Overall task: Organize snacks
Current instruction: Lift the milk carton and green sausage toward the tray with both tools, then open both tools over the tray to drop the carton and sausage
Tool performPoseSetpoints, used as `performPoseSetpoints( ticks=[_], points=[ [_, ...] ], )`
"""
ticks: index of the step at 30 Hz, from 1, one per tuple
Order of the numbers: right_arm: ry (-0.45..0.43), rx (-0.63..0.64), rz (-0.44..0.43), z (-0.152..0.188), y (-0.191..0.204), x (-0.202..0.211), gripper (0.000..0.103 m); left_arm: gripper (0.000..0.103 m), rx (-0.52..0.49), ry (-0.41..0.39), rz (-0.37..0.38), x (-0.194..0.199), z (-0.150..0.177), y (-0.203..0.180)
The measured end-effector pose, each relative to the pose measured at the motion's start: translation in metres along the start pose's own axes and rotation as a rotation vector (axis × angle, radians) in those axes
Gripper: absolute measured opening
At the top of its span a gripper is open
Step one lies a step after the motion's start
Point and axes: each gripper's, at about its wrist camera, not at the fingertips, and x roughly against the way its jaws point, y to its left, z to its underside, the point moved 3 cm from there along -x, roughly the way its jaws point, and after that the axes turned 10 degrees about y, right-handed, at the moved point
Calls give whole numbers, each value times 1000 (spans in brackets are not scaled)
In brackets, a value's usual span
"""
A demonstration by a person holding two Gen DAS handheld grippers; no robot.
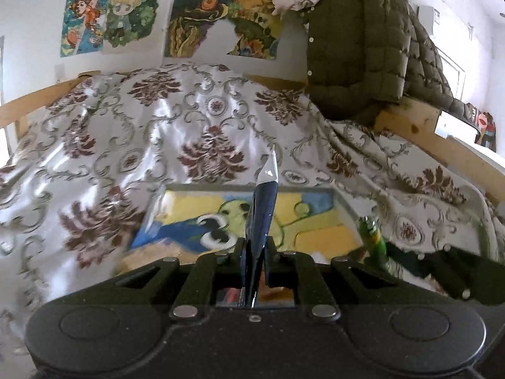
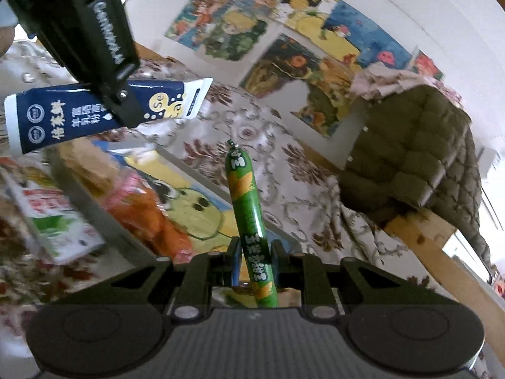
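Observation:
My left gripper (image 1: 254, 249) is shut on a thin dark blue sachet (image 1: 262, 208), seen edge-on and sticking up between the jaws. From the right wrist view the same sachet (image 2: 63, 117) shows white lettering, pinched by the left gripper (image 2: 126, 107) at the upper left. My right gripper (image 2: 254, 252) is shut on a green corn sausage (image 2: 244, 195) that points up and away. That sausage (image 1: 374, 237) shows at the right edge of the left wrist view. Below both lies a shallow box (image 1: 221, 187) with a cartoon picture on its floor.
The box (image 2: 104, 224) holds an orange packet (image 2: 151, 218), and a white, red and green packet (image 2: 56, 221) lies beside it. A patterned cloth (image 1: 157, 120) covers the surface. An olive padded jacket (image 1: 363, 47) hangs over a wooden frame at the right. Posters (image 1: 110, 15) cover the wall.

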Motion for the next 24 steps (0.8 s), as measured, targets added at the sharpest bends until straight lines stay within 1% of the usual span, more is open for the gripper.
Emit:
performPoseSetpoints(
  ticks=[3, 6, 10, 14, 18, 20, 24],
  points=[
    [11, -15, 7, -2, -4, -17, 22, 11, 15, 5, 20, -21, -11, -11],
    [41, -29, -13, -3, -3, -29, 22, 11, 35, 26, 37, -43, -20, -18],
    [98, -44, -48, 0, 0, -42, 22, 11, 68, 49, 52, -69, -28, -21],
    [132, -80, -73, 3, -3, -48, 23, 11, 113, 80, 64, -90, -34, -18],
    [146, -111, -84, 2, -8, -53, 23, 11, 139, 116, 51, -108, -35, -14],
    [157, -123, -105, 0, -10, -55, 23, 11, 150, 134, 45, -114, -35, -12],
    [170, -146, -126, -1, -13, -57, 24, 11, 173, 168, 38, -121, -31, -8]
  ],
)
